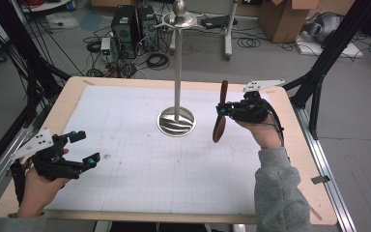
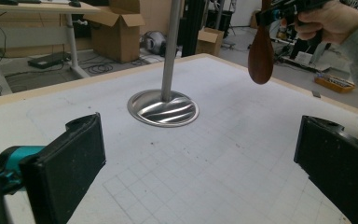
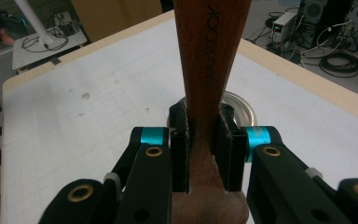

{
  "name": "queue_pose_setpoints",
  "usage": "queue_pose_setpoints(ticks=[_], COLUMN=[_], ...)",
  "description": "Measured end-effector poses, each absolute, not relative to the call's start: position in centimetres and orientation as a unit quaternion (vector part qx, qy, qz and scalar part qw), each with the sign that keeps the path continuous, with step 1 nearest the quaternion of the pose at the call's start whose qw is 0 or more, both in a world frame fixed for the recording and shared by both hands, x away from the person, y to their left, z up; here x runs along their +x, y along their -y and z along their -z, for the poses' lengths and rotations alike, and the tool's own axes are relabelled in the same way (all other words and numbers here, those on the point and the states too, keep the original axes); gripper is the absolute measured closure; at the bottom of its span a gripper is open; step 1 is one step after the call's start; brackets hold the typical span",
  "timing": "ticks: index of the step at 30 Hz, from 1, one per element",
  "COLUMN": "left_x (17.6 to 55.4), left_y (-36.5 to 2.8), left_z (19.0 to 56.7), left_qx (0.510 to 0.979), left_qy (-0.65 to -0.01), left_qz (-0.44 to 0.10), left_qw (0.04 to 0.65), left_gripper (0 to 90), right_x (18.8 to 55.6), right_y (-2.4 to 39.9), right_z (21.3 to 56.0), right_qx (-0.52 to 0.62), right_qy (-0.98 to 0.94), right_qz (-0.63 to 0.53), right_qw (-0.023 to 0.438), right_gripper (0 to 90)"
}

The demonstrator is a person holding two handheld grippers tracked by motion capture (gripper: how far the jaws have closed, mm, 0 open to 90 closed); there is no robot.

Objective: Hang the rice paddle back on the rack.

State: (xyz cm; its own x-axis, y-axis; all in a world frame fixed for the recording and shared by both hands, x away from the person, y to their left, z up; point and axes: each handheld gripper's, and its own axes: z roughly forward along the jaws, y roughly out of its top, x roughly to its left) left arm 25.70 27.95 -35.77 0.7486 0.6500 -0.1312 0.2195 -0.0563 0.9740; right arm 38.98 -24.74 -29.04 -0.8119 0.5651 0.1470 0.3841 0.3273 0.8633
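We clamp the right gripper (image 1: 223,109) mid-handle on the wooden spoon (image 1: 219,126), at three o'clock from the metal stand (image 1: 176,121); it seems stiff, light, smooth; the left gripper (image 1: 83,148) gapes empty.

Lab or workshop space indicated, grid-marked table (image 1: 140,169) framed by black rig struts (image 1: 335,41), computer towers (image 1: 134,30) and tangled cables (image 1: 157,60) seen on grey floor, cardboard boxes (image 1: 287,19) stacked behind, workbench (image 2: 32,9) noted.
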Motion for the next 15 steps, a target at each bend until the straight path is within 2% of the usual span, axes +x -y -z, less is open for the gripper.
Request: queue_pose_setpoints(ticks=[5,15], left_x=[25.1,24.8], left_y=[-28.1,-28.6], left_z=[35.2,35.4], left_qx=[0.695,0.698], left_qy=[-0.3,-0.307], left_qz=[-0.169,-0.18], left_qw=[0.631,0.622], left_gripper=[2.3,2.3], right_x=[40.2,41.8], right_y=[24.5,23.2], right_z=[28.1,26.5], right_qx=[0.293,0.278], right_qy=[-0.814,-0.826], right_qz=[-0.496,-0.482], right_qw=[0.079,0.089], right_gripper=[77.5,77.5])
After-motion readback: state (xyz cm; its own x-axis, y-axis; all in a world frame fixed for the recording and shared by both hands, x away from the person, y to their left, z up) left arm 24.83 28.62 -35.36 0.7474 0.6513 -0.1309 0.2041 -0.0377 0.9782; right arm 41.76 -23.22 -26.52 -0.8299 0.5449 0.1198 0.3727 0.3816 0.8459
